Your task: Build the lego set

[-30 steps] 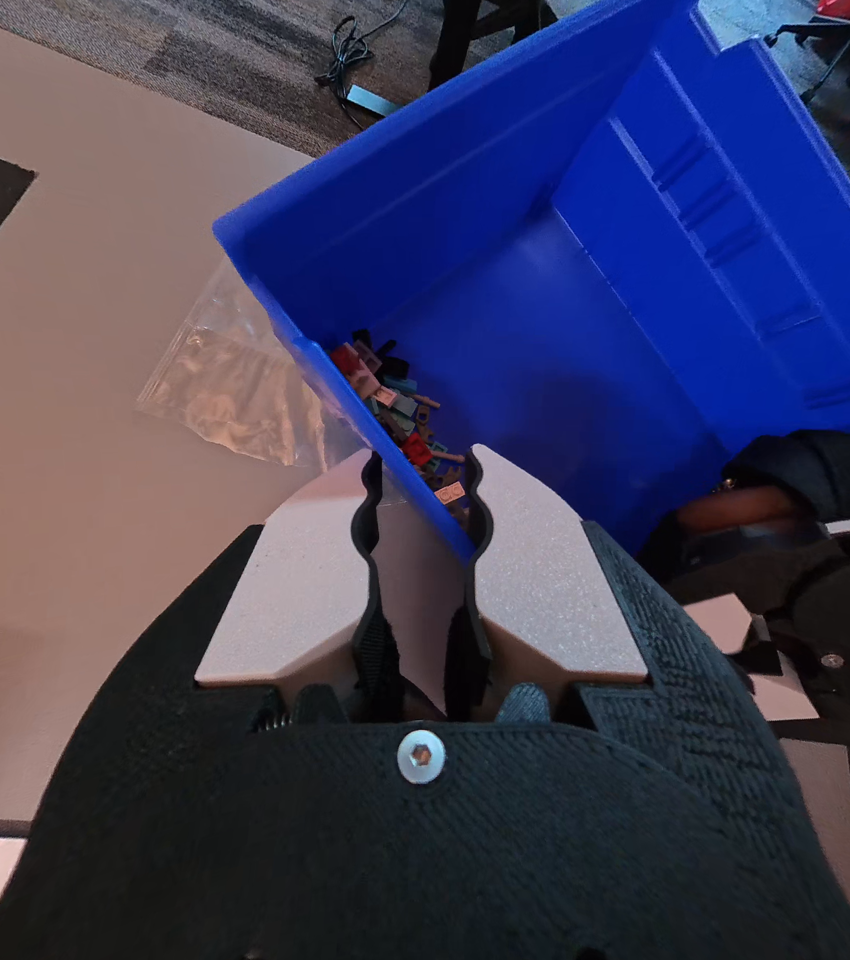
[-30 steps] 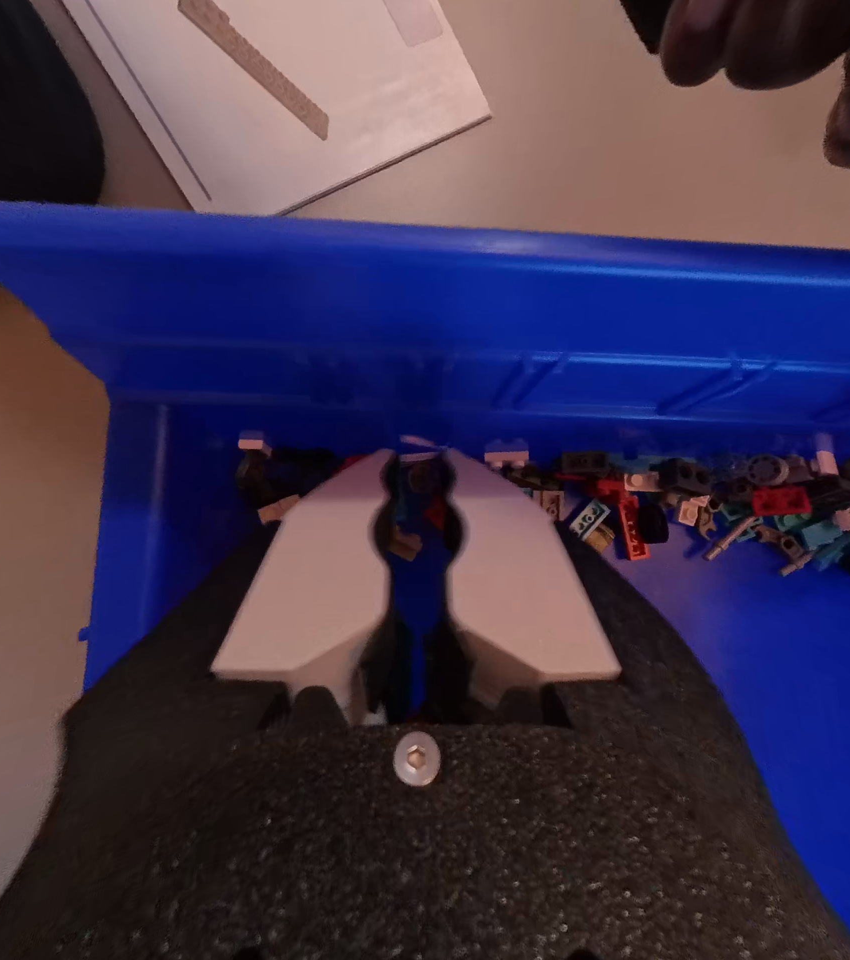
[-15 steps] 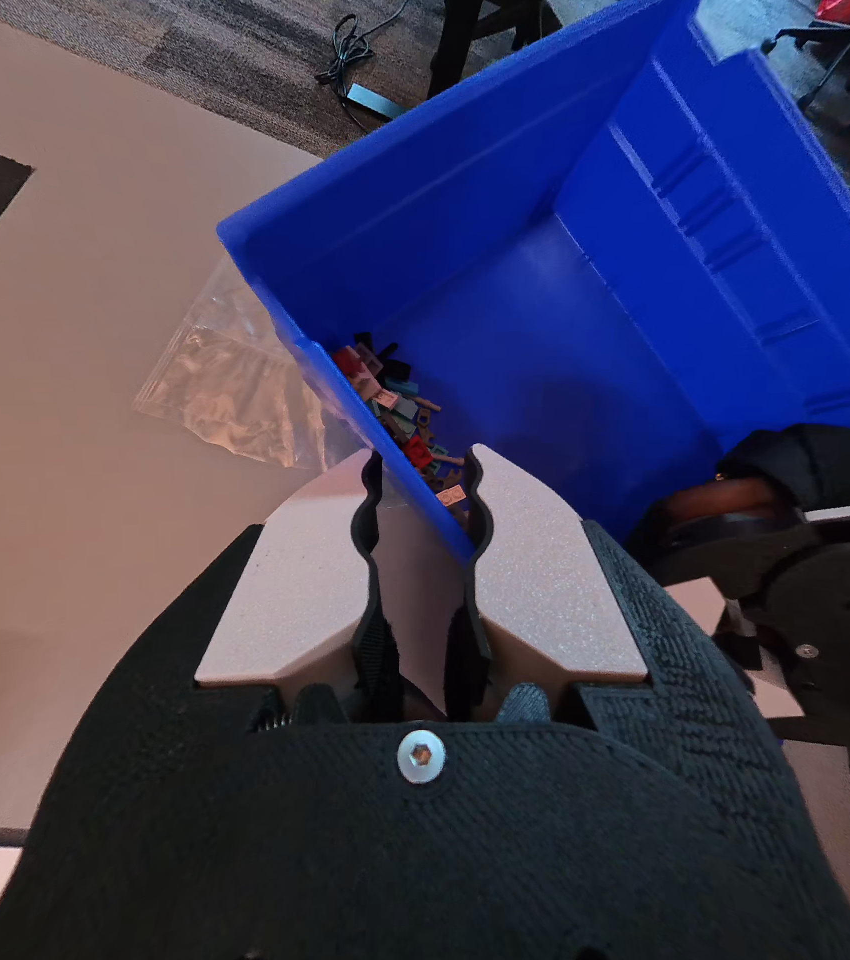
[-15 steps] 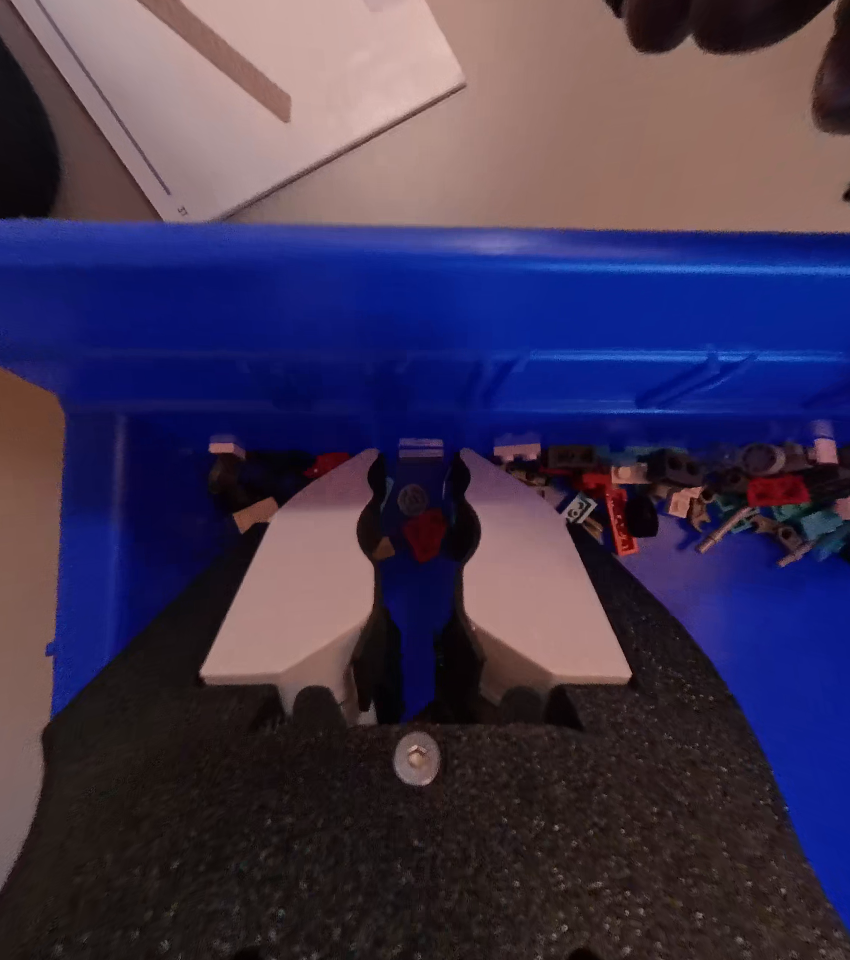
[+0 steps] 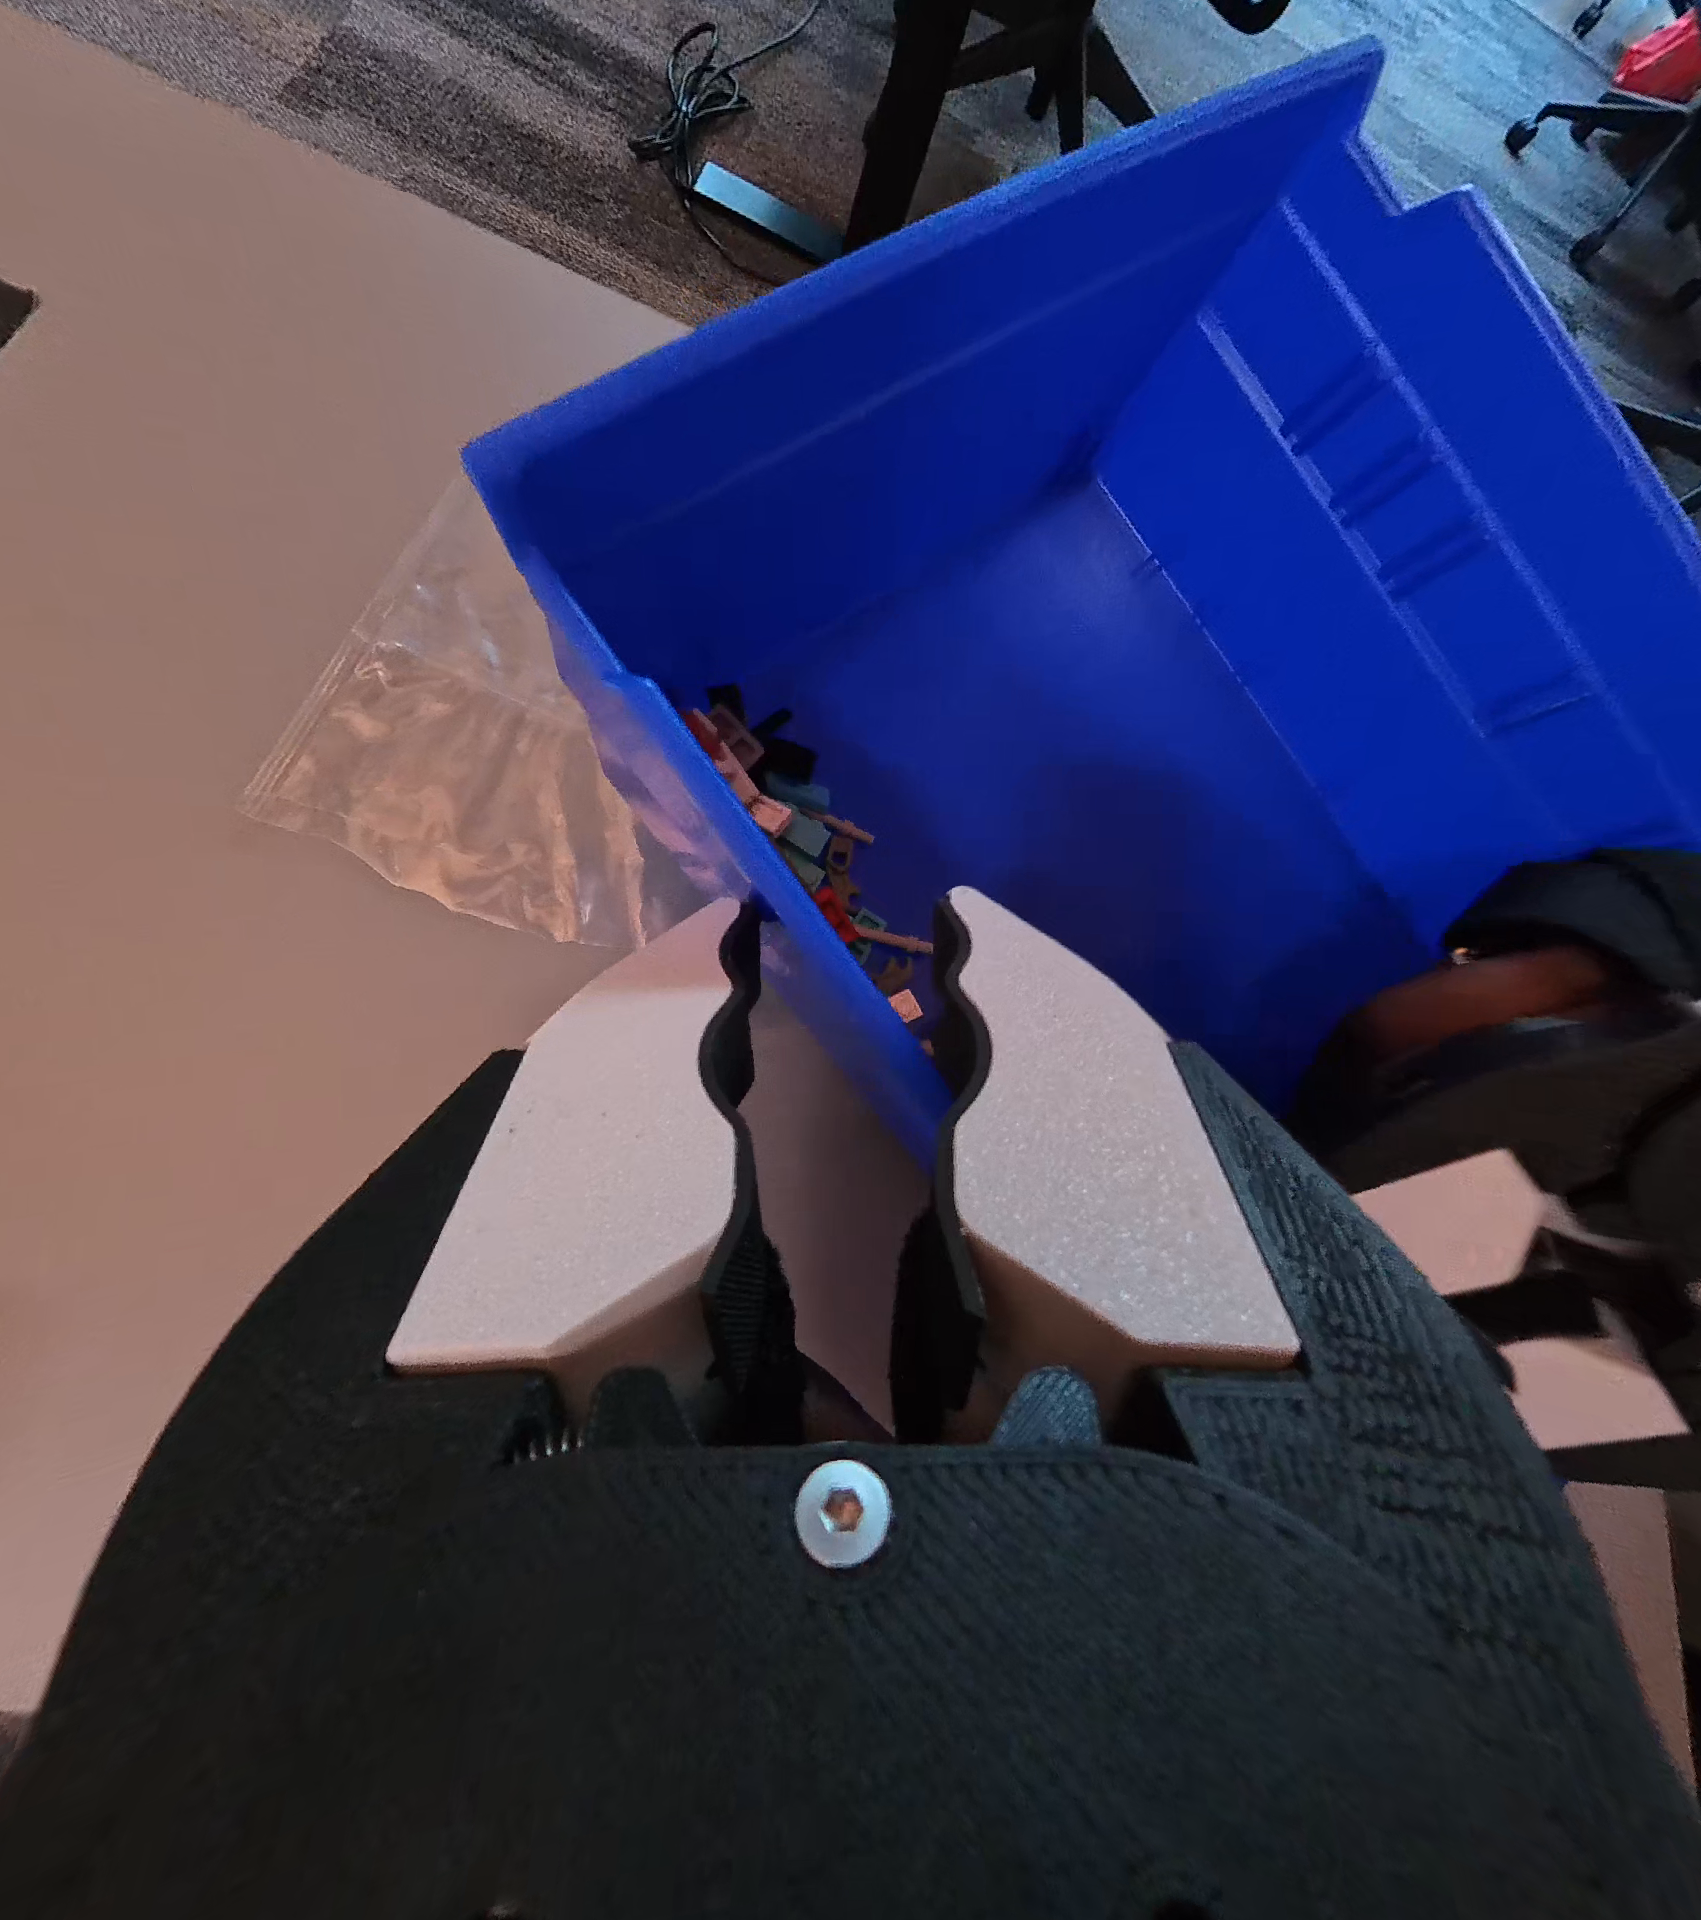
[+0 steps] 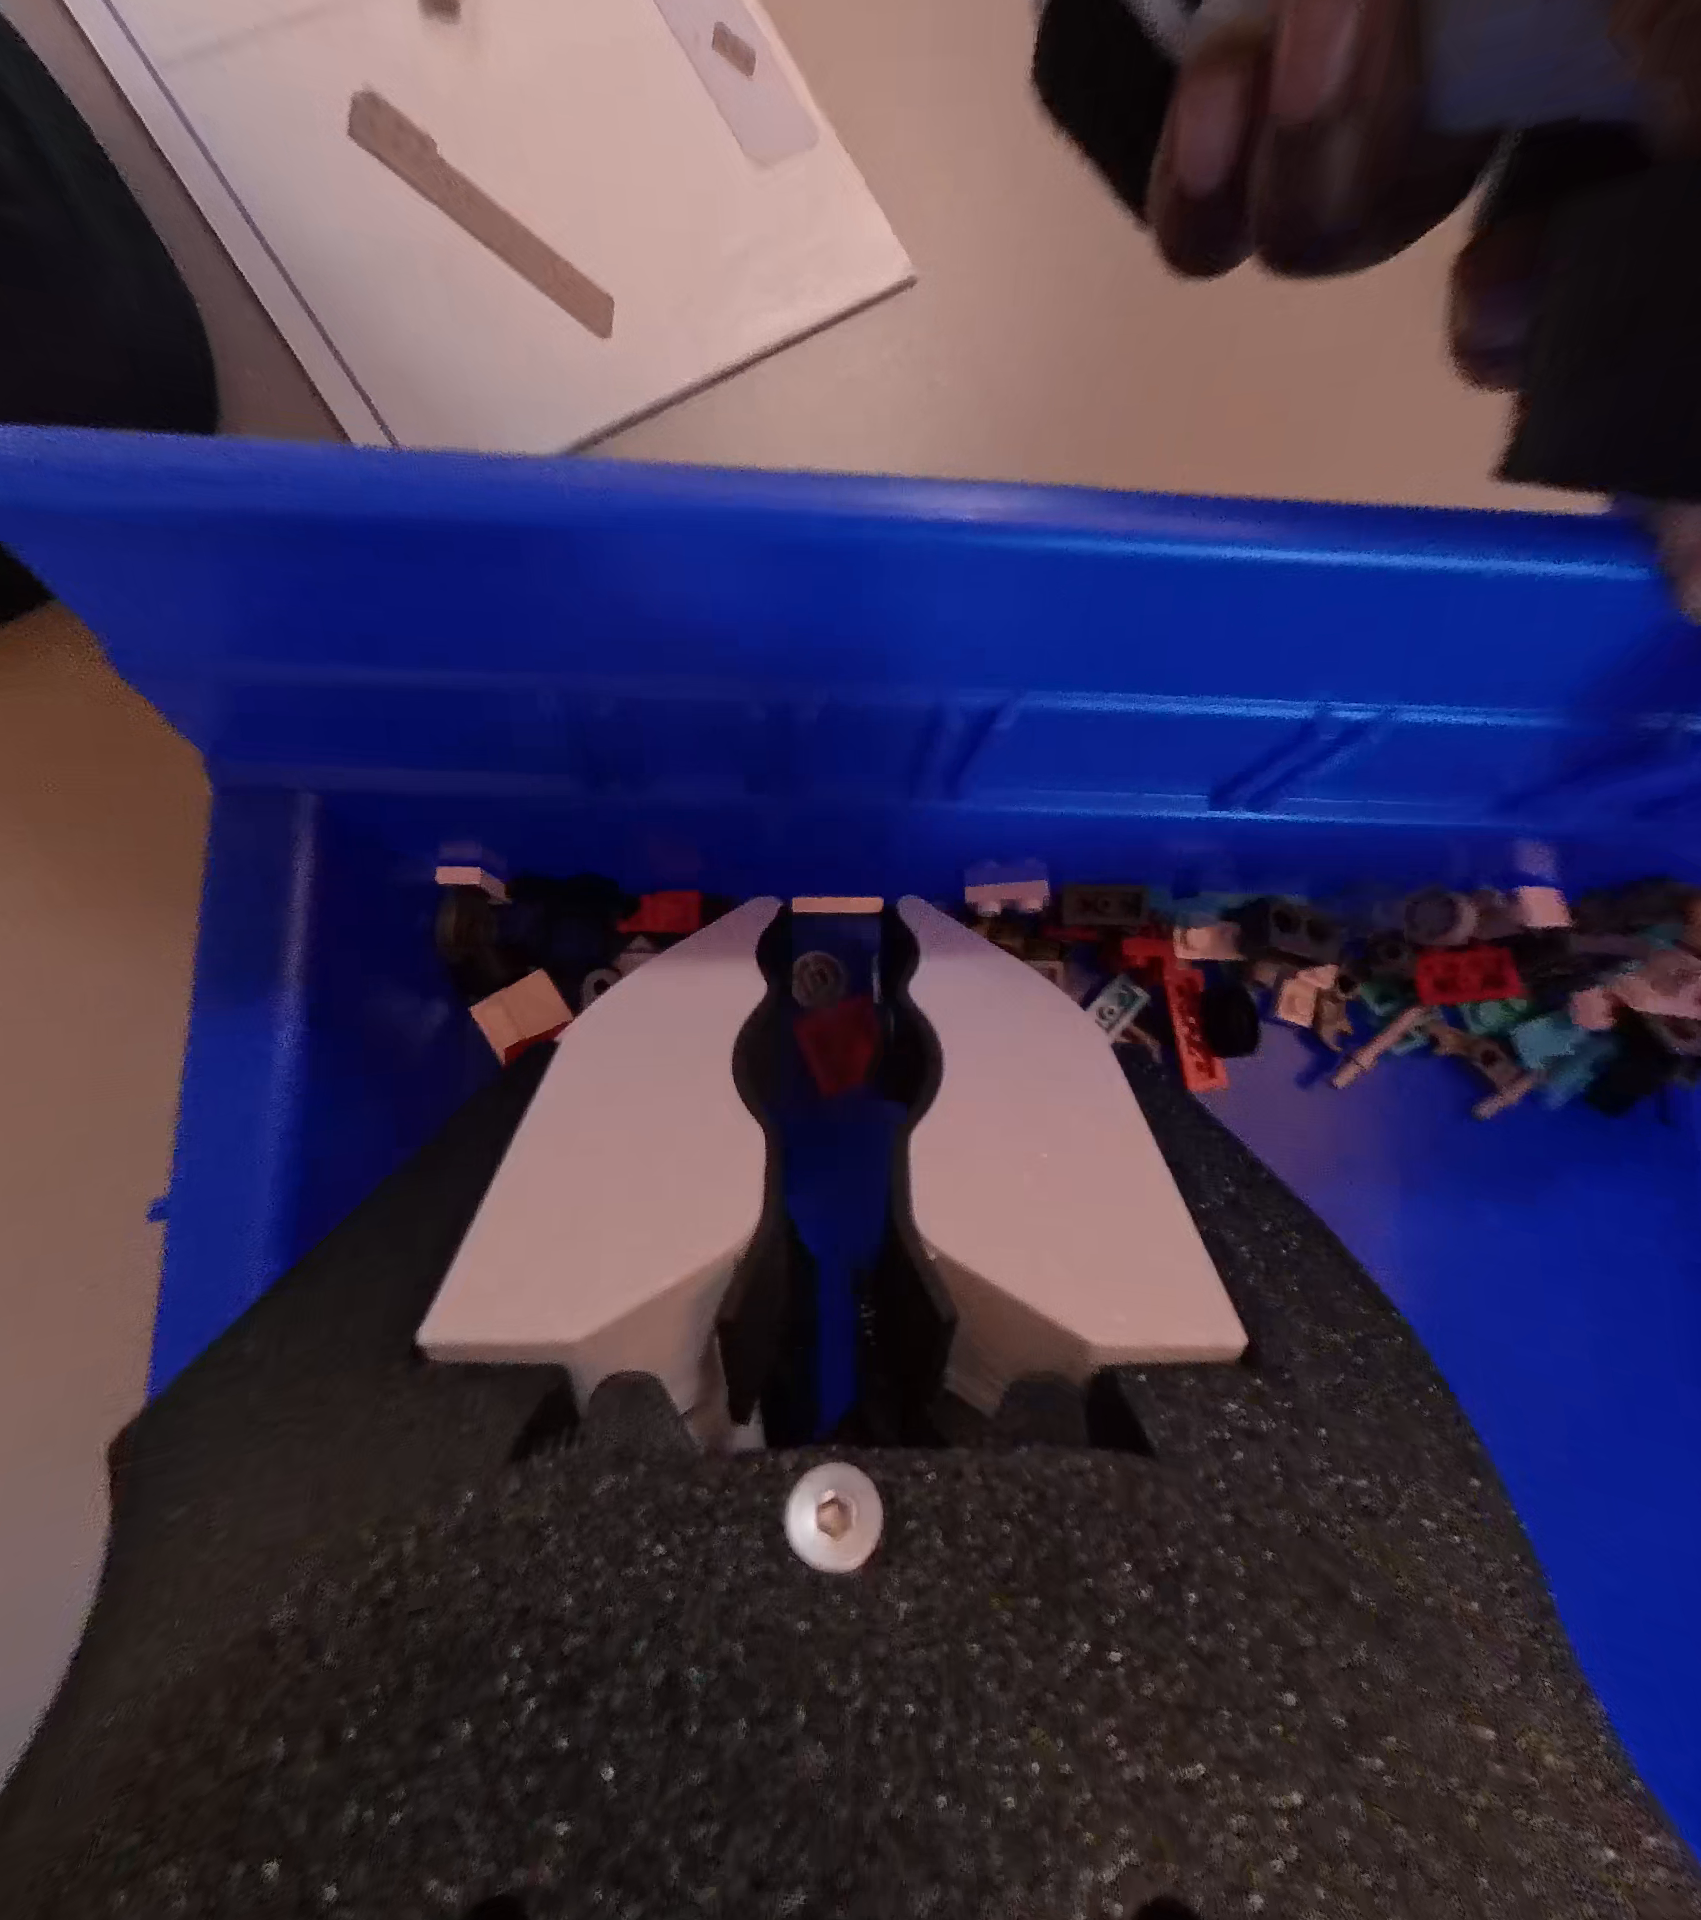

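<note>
— Looking across the whole scene first, what have you got?

— I've got the tan table under everything, and on it the big blue bin, tipped so its contents have slid against one wall. A clear plastic bag lies flat on the table just beside the bin's outer wall.

— And from the other side?

— On my right wrist view there's a white instruction sheet on the table beyond the bin's far wall.

— Your grippers?

— My left gripper straddles the bin's near wall, one finger outside, one inside, jaws clamped onto that wall. My right gripper is down inside the bin, jaws parted a little, nothing pinched between them.

— The lego?

— A jumble of lego pieces is strung along the foot of the far wall. One small red piece lies on the bin floor in the gap between my right fingers, touching neither that I can see.
</note>
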Available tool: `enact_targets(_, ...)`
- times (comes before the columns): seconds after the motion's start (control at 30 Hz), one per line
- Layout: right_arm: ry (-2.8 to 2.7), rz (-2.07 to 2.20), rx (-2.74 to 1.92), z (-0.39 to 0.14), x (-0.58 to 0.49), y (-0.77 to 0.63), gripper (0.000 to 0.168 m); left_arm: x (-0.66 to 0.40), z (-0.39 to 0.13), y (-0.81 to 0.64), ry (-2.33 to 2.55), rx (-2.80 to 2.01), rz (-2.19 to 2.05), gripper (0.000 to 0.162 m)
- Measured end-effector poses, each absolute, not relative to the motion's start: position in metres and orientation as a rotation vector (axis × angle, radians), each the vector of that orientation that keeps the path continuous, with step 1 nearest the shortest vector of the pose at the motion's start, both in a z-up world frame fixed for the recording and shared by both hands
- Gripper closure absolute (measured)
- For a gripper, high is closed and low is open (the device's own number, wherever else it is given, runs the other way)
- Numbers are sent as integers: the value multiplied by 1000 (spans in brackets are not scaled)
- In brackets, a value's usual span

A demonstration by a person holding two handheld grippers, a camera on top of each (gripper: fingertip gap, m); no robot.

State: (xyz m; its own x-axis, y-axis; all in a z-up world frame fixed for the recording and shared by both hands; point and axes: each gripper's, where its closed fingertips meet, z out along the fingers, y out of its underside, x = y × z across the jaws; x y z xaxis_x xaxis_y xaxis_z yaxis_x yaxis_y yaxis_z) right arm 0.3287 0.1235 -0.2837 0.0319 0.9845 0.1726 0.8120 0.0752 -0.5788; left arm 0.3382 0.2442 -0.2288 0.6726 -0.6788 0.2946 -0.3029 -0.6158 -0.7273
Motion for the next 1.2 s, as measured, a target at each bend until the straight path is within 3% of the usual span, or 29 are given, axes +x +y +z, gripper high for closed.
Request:
enact_targets(0.43,-1395,713,-1311,-132,344,89,152,338,-225,259,545,-2105,-866,111)
enact_targets(0.53,-1419,603,-1318,-124,344,88,152,320,-177,243,438,-1891,-1045,111)
enact_targets(0.63,-1481,481,-1306,-121,332,87,152,302,-126,186,386,-1720,-1486,115)
enact_targets(0.73,-1538,432,-1239,-112,303,75,152,280,-103,126,331,-1631,-1807,118)
enact_targets(0.97,-1698,385,-1067,-98,223,27,152,230,-95,31,404,-1577,-1777,122)
enact_targets(1.2,-1808,340,-925,-94,164,-18,152,186,-96,-16,426,-1603,-1574,137)
